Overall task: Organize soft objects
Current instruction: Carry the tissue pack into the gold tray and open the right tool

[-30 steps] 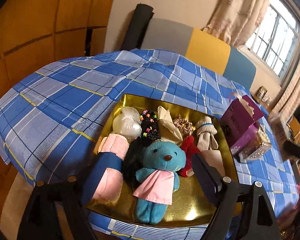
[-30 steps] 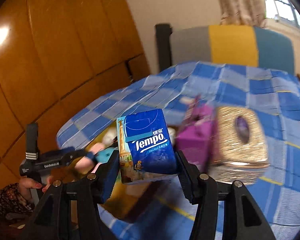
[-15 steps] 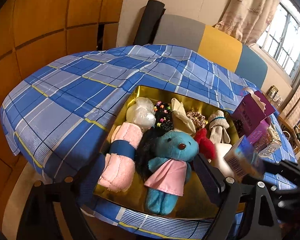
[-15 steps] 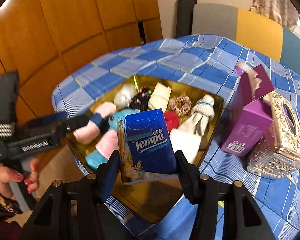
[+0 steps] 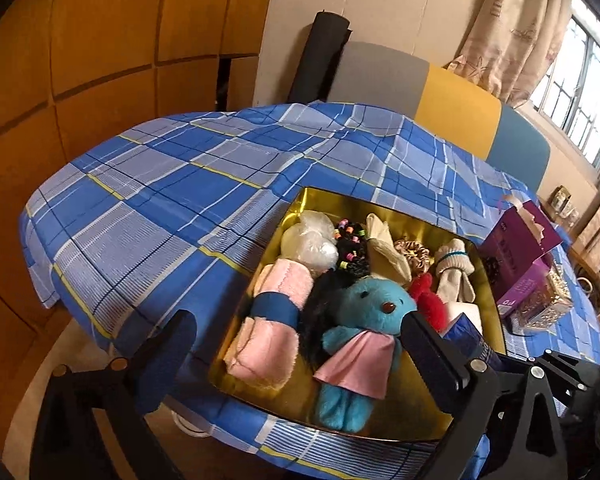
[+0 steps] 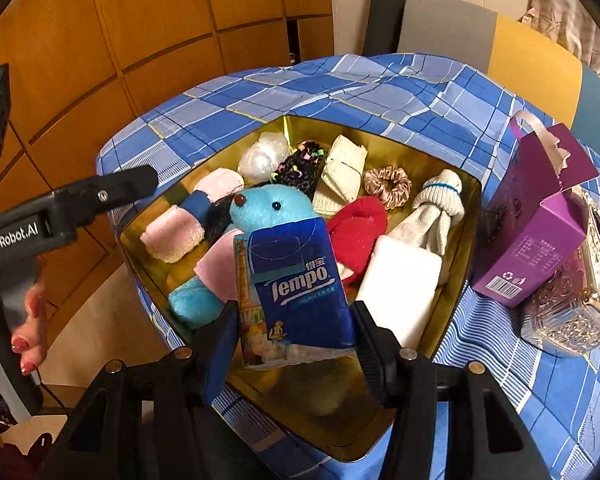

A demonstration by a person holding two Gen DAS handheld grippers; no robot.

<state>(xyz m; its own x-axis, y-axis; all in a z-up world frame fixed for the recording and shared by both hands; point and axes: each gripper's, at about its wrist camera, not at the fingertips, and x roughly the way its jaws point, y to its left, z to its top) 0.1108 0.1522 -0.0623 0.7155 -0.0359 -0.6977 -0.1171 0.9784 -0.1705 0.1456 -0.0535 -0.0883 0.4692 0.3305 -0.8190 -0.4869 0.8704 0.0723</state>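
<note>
A gold tray (image 6: 380, 148) on the blue plaid tablecloth (image 5: 172, 208) holds several soft things. Among them are a blue teddy (image 6: 272, 204) in a pink dress, a pink towel (image 5: 276, 320) with a blue band, a red plush (image 6: 356, 224), a white sock (image 6: 436, 204) and a white pack (image 6: 400, 284). My right gripper (image 6: 294, 320) is shut on a blue Tempo tissue pack (image 6: 296, 280), upright just over the tray's near part. My left gripper (image 5: 300, 344) hangs at the tray's near left edge. Its jaws are opening wide and grip nothing.
A purple box (image 6: 532, 248) and a glittery gold tissue box (image 6: 580, 300) stand right of the tray. A grey, yellow and teal chair back (image 5: 452, 96) rises behind the table. A person's hand (image 6: 28, 320) holds the left gripper's handle. Wood panels line the left wall.
My right gripper swung left and down with the tissue pack, from beside the purple box to over the tray. The left jaws spread wider; the left hand hardly moved.
</note>
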